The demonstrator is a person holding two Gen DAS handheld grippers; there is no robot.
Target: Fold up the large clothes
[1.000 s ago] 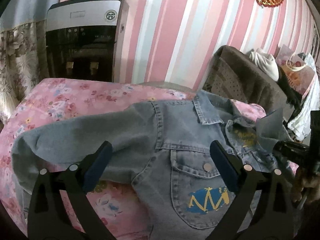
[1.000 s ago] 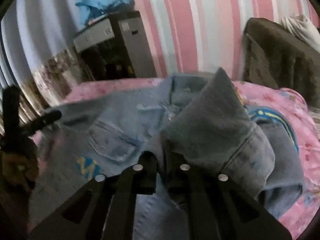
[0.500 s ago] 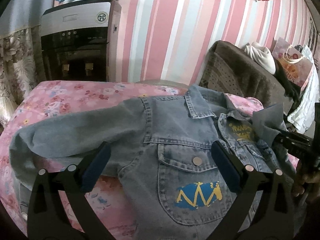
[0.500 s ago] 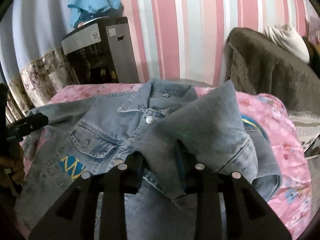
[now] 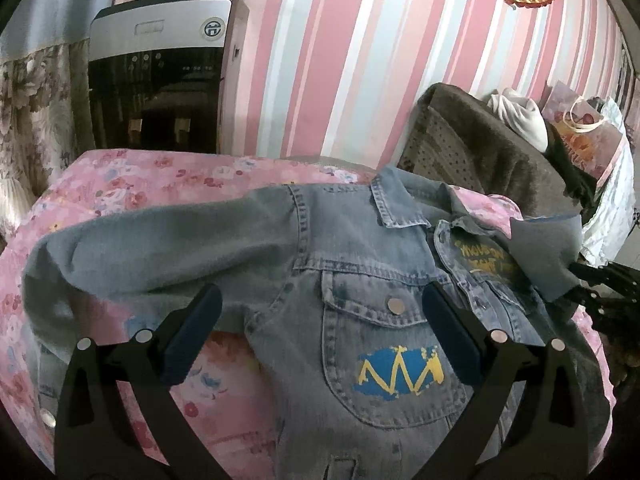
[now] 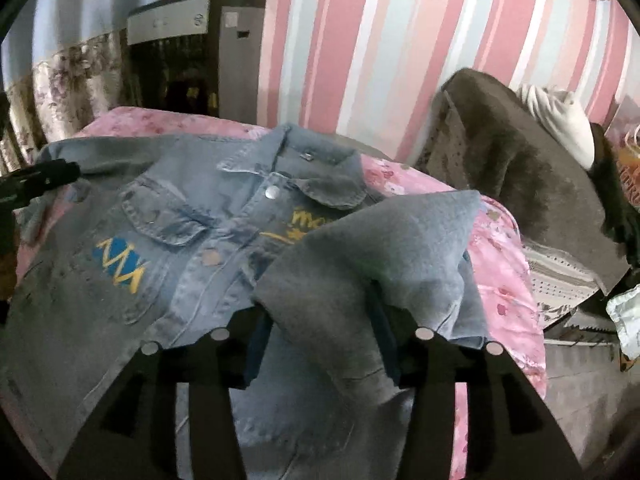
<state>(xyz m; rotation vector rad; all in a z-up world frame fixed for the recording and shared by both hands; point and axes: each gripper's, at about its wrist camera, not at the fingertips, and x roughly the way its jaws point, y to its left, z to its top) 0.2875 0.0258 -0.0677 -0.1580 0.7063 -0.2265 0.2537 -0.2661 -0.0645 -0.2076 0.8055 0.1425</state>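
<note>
now denim jacket (image 6: 192,248), right gripper (image 6: 320,344) opening, sleeve (image 6: 360,264) between

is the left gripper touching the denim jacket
Apart. The left wrist view shows the left gripper open above the denim jacket, its fingers clear of the cloth.

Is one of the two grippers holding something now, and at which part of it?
The left gripper is open over the denim jacket, holding nothing. The right gripper is opening, letting go of the jacket's folded sleeve, which lies between its jaws.
</note>
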